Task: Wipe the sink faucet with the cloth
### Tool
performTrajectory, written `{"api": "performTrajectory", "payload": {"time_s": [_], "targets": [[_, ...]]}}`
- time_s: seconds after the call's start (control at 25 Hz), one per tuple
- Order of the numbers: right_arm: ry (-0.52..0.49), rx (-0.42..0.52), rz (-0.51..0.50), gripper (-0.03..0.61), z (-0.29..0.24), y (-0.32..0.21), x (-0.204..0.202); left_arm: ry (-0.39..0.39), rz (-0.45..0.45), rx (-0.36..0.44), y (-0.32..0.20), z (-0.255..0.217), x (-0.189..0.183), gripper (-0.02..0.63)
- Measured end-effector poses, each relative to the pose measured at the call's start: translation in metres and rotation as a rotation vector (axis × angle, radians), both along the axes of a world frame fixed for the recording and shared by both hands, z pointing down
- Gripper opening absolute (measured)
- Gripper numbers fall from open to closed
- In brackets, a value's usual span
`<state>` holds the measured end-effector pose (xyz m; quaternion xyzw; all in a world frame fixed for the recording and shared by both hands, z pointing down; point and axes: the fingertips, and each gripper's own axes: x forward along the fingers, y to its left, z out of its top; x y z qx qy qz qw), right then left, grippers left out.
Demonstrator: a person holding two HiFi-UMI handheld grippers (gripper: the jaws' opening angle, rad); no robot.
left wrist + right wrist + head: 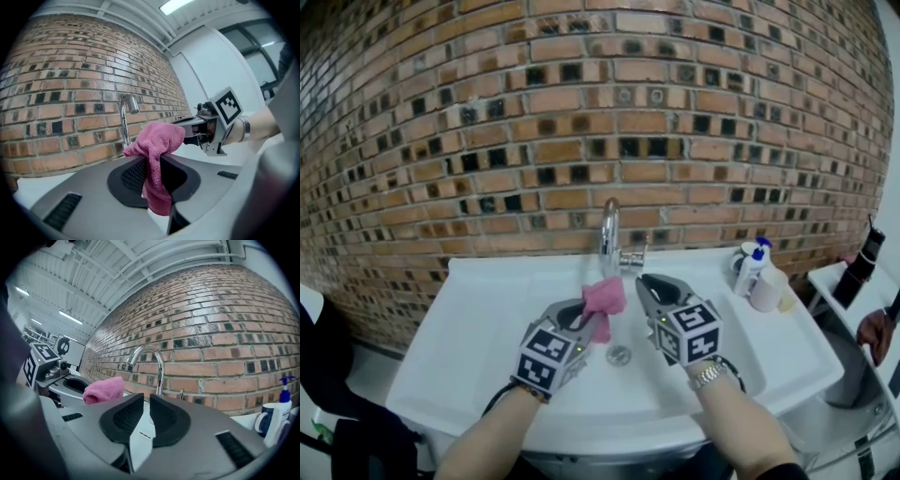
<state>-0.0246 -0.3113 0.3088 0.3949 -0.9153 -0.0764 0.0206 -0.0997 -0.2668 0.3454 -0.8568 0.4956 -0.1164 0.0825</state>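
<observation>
Head view: the left tongs [584,317] are clamped on a pink cloth [606,298] over the white sink [478,375], just below the faucet [610,234]; whether the cloth meets the metal is hard to tell. The right tongs [649,289] hover just beside it

Left gripper view: the cloth is pinched between the jaws, bunched above and hanging below

Right gripper view: these tongs stand a narrow gap apart and empty, with the faucet behind them

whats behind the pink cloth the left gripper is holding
The faucet rises just behind the cloth, with the brick wall beyond. In the left gripper view the faucet's base is hidden behind the cloth.
</observation>
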Motion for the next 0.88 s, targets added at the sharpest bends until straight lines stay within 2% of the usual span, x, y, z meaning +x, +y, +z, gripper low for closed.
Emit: {"api": "performTrajectory", "payload": {"time_s": [0.12,0.24,0.4,0.6,0.76,0.88], "targets": [[0.019,-0.005,0.023,0.054,-0.001,0.001,0.000,-0.017,-0.002,0.042,0.000,-0.006,-0.007,0.064],[0.014,-0.069,0.064,0.054,-0.004,0.002,0.005,0.003,0.004,0.037,0.001,-0.005,-0.009,0.066],[-0.044,-0.137,0.080,0.043,-0.005,0.024,0.005,0.036,0.023,0.025,0.002,-0.004,-0.007,0.064],[-0.036,-0.085,0.089,0.026,0.010,0.053,-0.005,0.039,-0.001,0.051,0.002,-0.009,-0.017,0.064],[0.005,-0.019,0.103,0.014,0.013,0.061,-0.008,0.060,-0.005,0.020,0.001,-0.007,-0.021,0.064],[0.016,-0.017,0.099,0.012,0.018,0.063,-0.007,0.053,0.001,0.029,0.002,-0.009,-0.020,0.064]]}}
